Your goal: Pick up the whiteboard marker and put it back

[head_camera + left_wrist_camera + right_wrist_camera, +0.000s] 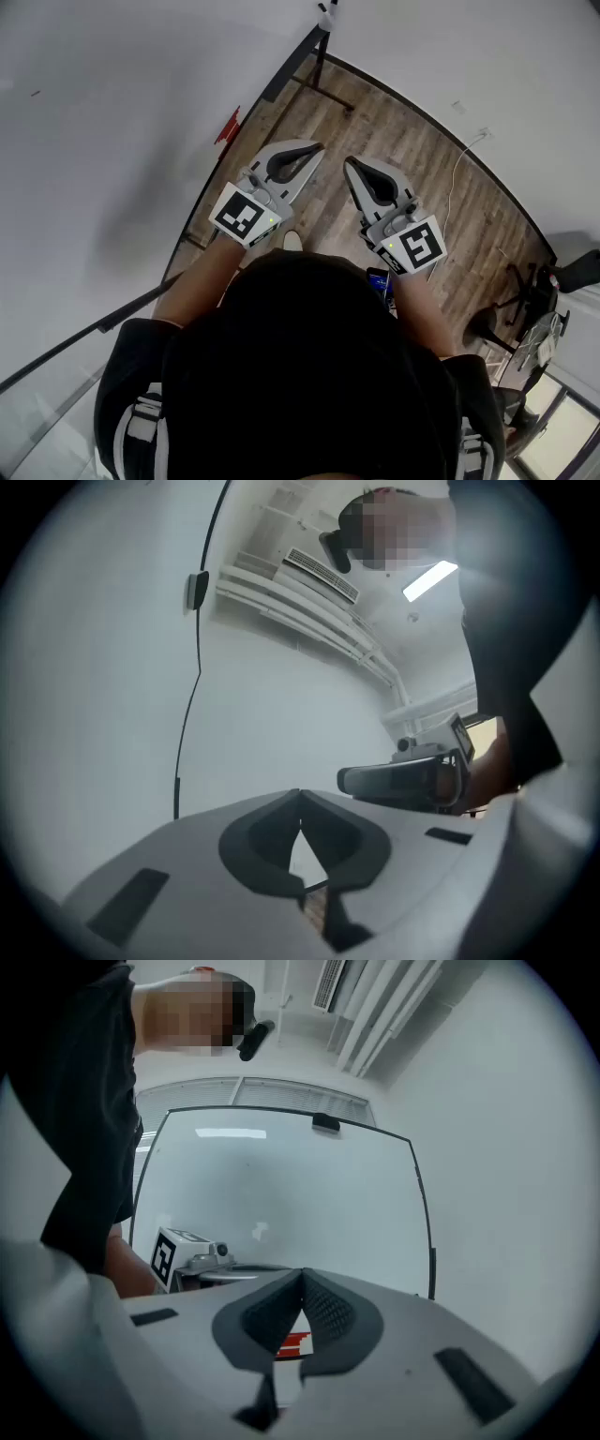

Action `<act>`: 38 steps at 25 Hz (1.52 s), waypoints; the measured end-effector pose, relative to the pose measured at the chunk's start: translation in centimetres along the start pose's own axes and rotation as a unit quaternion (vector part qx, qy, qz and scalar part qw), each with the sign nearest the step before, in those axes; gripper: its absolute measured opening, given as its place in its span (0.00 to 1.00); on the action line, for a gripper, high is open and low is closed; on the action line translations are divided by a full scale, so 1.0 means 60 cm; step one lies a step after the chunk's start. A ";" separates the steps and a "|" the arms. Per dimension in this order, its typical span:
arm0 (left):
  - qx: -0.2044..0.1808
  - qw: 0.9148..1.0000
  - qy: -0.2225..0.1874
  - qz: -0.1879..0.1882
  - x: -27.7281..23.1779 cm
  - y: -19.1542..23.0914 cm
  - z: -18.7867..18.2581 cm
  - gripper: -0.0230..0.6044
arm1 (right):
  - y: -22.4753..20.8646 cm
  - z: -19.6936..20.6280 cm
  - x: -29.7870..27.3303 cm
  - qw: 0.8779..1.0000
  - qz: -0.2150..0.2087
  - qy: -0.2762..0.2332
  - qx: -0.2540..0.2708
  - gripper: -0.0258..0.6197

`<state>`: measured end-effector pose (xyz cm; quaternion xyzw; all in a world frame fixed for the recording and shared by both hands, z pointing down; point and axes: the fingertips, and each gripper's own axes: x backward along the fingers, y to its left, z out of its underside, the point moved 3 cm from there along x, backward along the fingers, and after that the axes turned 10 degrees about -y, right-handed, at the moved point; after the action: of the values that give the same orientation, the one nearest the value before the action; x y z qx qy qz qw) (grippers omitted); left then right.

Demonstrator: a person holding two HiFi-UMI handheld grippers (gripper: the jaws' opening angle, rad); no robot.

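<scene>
- Both tools show in the head view. My left gripper (316, 148) and my right gripper (350, 163) are held level side by side, near each other but apart, above the wooden floor (422, 178).
- The whiteboard (112, 141) fills that view's left side, just beside my left gripper. A small red thing (228, 125) sits at the whiteboard's lower edge. I cannot tell whether it is the whiteboard marker, and no view shows me plainly where the marker lies.
- One look through the left gripper view: my left gripper (300, 797) is clenched, its dark pads meeting at the tips with nothing between them. My right gripper (403, 780) shows to its right.
- Through the right gripper view, my right gripper (302, 1275) is likewise clenched on nothing, tips together. It faces the whiteboard (281, 1185) in its black frame. My left gripper (230, 1266) shows at the left, and something with red stripes (292, 1342) shows below the closed pads.
</scene>
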<state>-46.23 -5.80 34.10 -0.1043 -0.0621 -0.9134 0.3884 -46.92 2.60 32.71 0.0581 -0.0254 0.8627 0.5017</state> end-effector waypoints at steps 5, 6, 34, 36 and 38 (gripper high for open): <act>0.003 1.000 -0.005 -0.004 0.057 -0.034 0.000 0.04 | 0.053 0.007 0.034 1.000 0.003 0.003 0.008 0.04; 0.001 1.000 -0.002 -0.002 0.066 -0.046 0.000 0.04 | 0.065 0.005 0.045 1.000 0.004 0.003 0.008 0.04; -0.005 1.000 0.007 0.004 0.042 -0.090 0.000 0.04 | 0.058 0.012 0.065 0.999 0.006 -0.016 -0.032 0.04; -0.006 1.000 0.011 0.009 0.039 -0.080 0.002 0.04 | 0.051 0.011 0.052 0.999 0.005 -0.017 -0.031 0.04; -0.005 1.000 0.009 0.007 0.032 -0.070 -0.001 0.04 | 0.043 0.011 0.042 0.999 0.007 -0.017 -0.030 0.04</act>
<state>-50.55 -4.26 34.38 -0.0980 -0.0533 -0.9118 0.3951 -50.33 3.45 33.74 0.0578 -0.0606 0.8637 0.4969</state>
